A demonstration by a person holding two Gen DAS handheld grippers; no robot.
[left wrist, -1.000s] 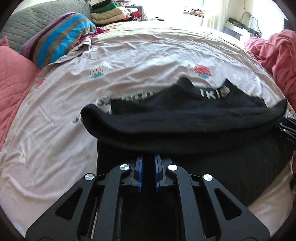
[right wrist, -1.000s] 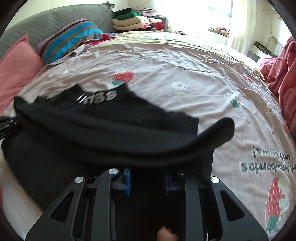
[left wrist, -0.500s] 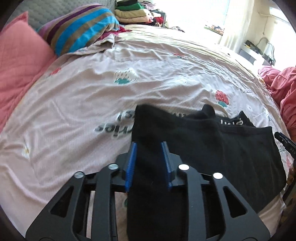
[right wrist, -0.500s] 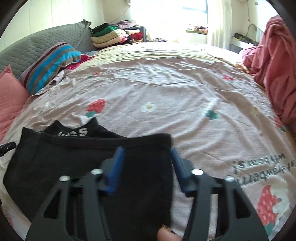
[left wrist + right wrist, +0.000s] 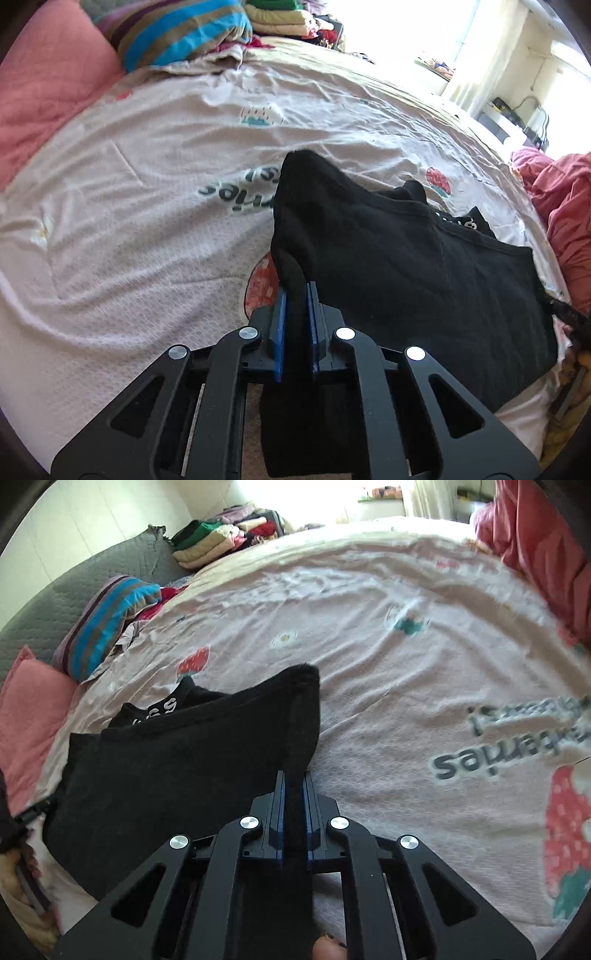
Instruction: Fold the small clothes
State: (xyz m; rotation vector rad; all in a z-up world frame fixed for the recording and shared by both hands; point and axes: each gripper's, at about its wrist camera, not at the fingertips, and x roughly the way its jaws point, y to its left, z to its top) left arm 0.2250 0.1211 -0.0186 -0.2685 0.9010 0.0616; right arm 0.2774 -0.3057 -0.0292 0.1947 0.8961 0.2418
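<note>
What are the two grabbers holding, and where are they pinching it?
Both hold the black garment. The left gripper pinches a bunched fold at its left edge, and the right gripper pinches a fold at its right edge.

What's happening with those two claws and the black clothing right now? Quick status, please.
Left gripper and right gripper just closed, each pinching an edge of the black garment. Garment on bedsheet. Nothing in the way.

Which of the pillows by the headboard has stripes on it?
The striped pillow, banded blue, brown and purple, lying between the plain pink pillow and the stack of folded clothes.
</note>
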